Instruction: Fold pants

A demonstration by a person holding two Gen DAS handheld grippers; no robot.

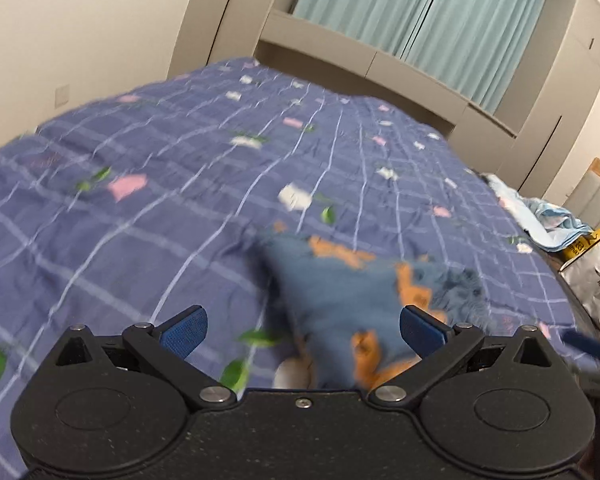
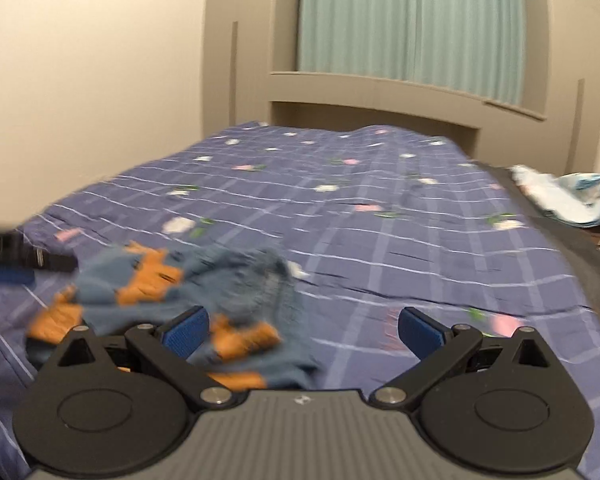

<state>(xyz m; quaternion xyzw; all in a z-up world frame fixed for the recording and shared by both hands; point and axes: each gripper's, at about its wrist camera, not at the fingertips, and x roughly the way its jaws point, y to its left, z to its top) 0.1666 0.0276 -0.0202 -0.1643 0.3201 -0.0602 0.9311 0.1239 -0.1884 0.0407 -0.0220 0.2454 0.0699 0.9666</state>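
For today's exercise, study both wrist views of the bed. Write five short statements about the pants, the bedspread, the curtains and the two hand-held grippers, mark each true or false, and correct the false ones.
1. The pants are blue with orange patches. True.
2. The pants lie neatly folded into a flat rectangle. False: they lie crumpled in a loose heap on the bedspread.
3. The left hand-held gripper is open and grips nothing. True.
4. The right hand-held gripper is clamped shut on the pants. False: its jaws stand wide apart, with the pants lying under its left finger.
5. The curtains behind the bed are red. False: they are pale teal.
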